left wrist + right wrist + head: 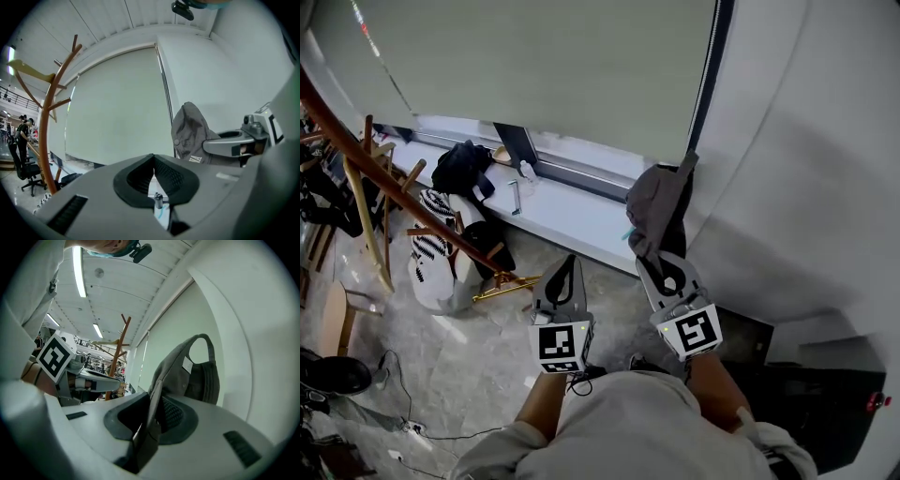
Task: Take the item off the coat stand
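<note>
The grey cap (pixel 661 202) is pinched by its brim between the jaws of the right gripper (pixel 645 251), which are closed tight on it. The cap hangs in the air in front of the white wall (pixel 797 169), well apart from the coat stand (pixel 384 183). The left gripper (pixel 566 261) is just beside the right one, with its jaws together and nothing in them. Behind the cap is a big pale blind (pixel 534 66) that covers the window. Under it runs a long white ledge (pixel 572 220) with a black bag (pixel 461 169) on it. The brown wooden coat stand leans across the left side, and a black and white striped bag (pixel 431 248) sits by its foot. The floor (pixel 487 366) is grey stone with light swirls, and thin cables (pixel 412 417) lie on it. Long lights (pixel 77 268) shine on the white ceiling
</note>
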The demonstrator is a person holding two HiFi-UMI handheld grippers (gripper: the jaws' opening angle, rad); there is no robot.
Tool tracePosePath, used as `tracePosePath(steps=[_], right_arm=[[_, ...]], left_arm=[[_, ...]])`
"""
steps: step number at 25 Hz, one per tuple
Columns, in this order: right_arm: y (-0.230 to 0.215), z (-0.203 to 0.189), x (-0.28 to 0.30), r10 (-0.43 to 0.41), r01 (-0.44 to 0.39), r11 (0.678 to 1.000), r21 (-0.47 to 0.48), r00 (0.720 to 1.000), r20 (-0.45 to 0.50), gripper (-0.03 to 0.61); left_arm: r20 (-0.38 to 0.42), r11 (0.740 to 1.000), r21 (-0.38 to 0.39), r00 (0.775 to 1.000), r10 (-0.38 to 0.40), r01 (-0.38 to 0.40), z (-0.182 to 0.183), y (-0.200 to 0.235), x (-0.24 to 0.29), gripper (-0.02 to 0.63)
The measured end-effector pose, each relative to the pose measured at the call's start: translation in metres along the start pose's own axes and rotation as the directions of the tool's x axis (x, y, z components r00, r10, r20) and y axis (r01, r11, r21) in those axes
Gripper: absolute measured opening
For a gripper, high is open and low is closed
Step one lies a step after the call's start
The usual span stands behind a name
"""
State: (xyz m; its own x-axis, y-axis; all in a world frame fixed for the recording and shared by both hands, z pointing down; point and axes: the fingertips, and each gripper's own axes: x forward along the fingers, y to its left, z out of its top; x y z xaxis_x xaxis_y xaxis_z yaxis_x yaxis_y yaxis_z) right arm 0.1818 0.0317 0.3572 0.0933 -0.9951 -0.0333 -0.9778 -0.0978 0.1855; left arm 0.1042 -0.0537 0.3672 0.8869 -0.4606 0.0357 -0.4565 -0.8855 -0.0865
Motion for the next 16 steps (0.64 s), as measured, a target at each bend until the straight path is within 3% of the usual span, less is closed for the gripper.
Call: tracePosePath(steps=[16], right_arm=[[0.015, 0.002, 0.014, -0.005, 0.003, 0.999, -0.045, 0.999, -0.043, 0.055]], left_arm=[[0.0, 0.999, -0.04, 0.999, -0.035, 0.035, -0.004, 0.012, 0.0, 0.011]])
